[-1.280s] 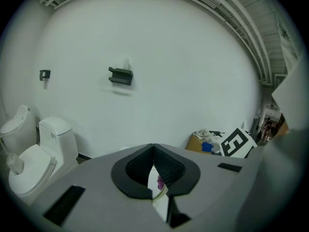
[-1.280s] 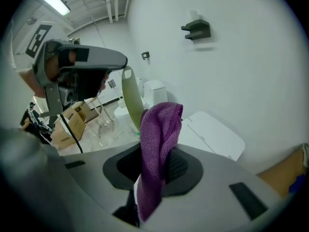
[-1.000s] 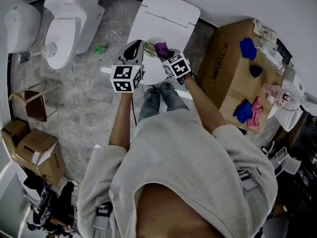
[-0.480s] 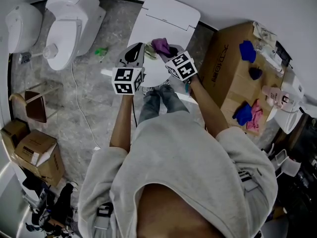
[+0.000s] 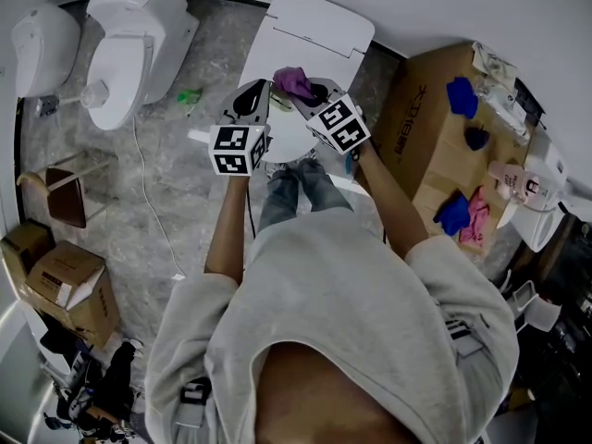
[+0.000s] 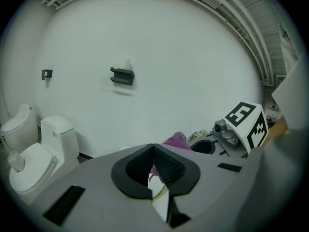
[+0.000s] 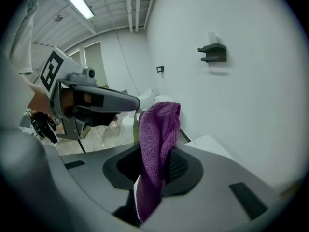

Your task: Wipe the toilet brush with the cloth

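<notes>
In the head view, a person in a grey top [image 5: 351,322] stood over a white toilet [image 5: 314,26] at the far middle, both grippers held above it. The left gripper [image 5: 256,91] and the right gripper [image 5: 314,91] sat close together, tips nearly meeting. A purple cloth [image 5: 292,81] bunched up from the right gripper's tip, and a small pale piece of the brush [image 5: 280,101] showed between the two tips. A second toilet [image 5: 129,44] stood at the far left, and a cardboard box [image 5: 435,128] at the right carried blue rags [image 5: 462,91]. In the left gripper view, the left gripper [image 6: 153,163] had its jaws pressed together at the tips, pinching a slim pale strip [image 6: 158,199] in the gap lower down, which looked like the brush's handle; its head could not be seen. The cloth [image 6: 176,140] peeked up just beyond the jaws, with the right gripper [image 6: 241,129] to the right, and a dark bracket [image 6: 122,76] hung on the white wall. In the right gripper view, the right gripper [image 7: 154,163] pinched the cloth [image 7: 157,134], a ribbed purple fold standing upright out of the jaws and hanging below the pads. The left gripper [image 7: 96,100] reached in from the left, its tip just beside the cloth's top.
</notes>
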A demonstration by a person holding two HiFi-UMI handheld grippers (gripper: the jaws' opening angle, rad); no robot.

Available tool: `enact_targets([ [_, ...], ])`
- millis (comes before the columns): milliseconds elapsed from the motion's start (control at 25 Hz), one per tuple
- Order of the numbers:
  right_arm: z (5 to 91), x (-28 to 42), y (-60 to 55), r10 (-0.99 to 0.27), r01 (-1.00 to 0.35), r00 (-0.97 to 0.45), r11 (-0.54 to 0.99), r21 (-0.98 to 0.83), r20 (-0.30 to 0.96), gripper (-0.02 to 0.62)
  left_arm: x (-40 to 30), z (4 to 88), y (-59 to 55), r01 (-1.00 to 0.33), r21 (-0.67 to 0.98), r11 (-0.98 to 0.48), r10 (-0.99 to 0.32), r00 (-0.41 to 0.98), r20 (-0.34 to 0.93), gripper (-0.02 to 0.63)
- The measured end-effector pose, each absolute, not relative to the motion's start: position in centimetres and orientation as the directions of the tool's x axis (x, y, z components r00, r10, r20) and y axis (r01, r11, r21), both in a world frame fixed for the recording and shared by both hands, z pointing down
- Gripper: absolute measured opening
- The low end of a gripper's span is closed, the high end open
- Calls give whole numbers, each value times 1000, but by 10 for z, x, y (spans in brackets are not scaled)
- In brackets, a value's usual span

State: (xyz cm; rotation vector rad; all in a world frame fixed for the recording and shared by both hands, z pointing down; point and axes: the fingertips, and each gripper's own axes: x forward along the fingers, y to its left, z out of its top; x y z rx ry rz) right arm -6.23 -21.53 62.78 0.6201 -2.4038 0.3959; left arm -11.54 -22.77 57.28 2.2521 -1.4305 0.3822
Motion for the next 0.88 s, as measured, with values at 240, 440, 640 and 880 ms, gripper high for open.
enact_targets([
  [240,683,-50,-202,-267,-554,-652,807,-206,710,100,-118,573,-227,-906,218,-364,-784,424,454,20],
  [440,729,-41,-190,-202,-591,-604,762,-264,771,100,-118,573,-228,-906,218,-363,-784,424,454,20],
  [640,761,-33,-181,-149,-629,-560,716,-302,815,100,-118,573,-227,-906,217,-364,-784,424,453,20],
  [880,765,-23,-187,-171,-659,-531,698,-278,830,100,-116,573,-225,-905,217,-366,-778,426,462,20],
])
